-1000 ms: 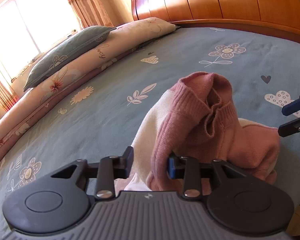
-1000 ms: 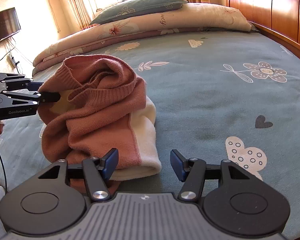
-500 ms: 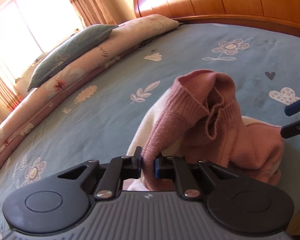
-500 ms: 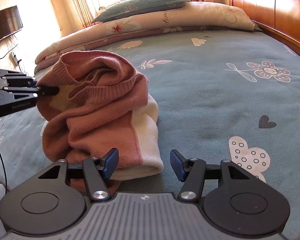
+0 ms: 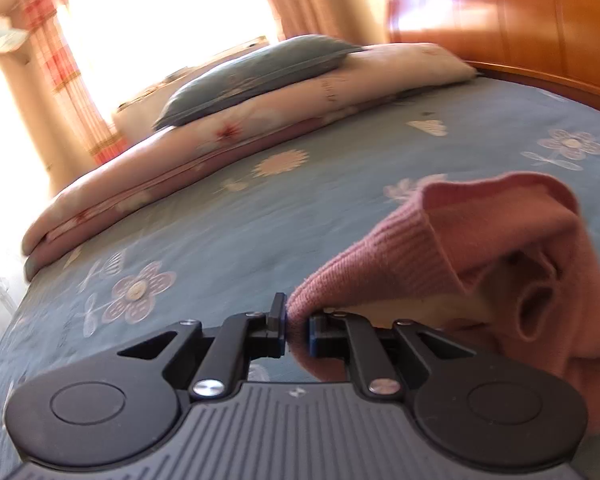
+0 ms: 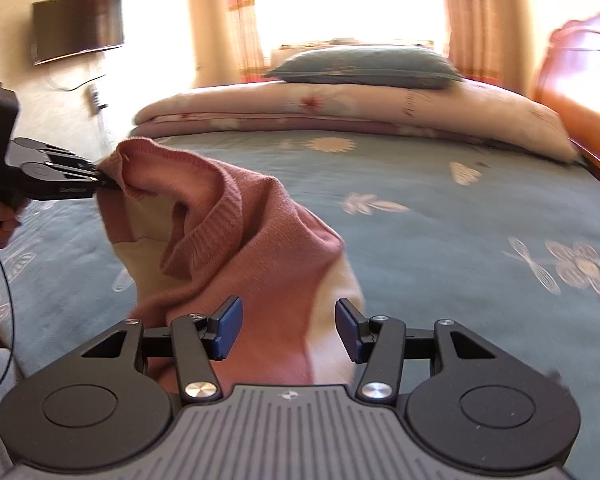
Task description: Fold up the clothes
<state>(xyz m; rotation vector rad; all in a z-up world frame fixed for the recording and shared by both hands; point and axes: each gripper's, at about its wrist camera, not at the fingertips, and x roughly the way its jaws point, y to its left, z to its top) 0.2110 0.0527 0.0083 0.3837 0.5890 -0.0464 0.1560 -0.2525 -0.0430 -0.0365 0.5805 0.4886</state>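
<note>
A pink knitted sweater (image 5: 500,248) with cream panels is bunched on the blue flowered bed sheet (image 5: 220,240). My left gripper (image 5: 296,328) is shut on its ribbed pink edge and holds that edge off the bed. In the right wrist view the same left gripper (image 6: 108,182) pinches the sweater (image 6: 260,240) at the far left, and the cloth hangs stretched below it. My right gripper (image 6: 288,328) is over the sweater's near end. Its jaws are closing, with pink and cream cloth between them, and the pads do not clearly press on it.
A folded floral quilt (image 6: 360,108) with a blue pillow (image 6: 364,64) on top lies along the bed's far side. The wooden headboard (image 6: 580,80) runs along the right. A dark screen (image 6: 78,26) hangs on the left wall. A hand (image 6: 0,224) grips the left tool's handle.
The left jaws went from apart around the ribbed edge to shut on it, then pulled it up and away, stretching the sweater. The right gripper rose over the sweater and its jaws narrowed slightly.
</note>
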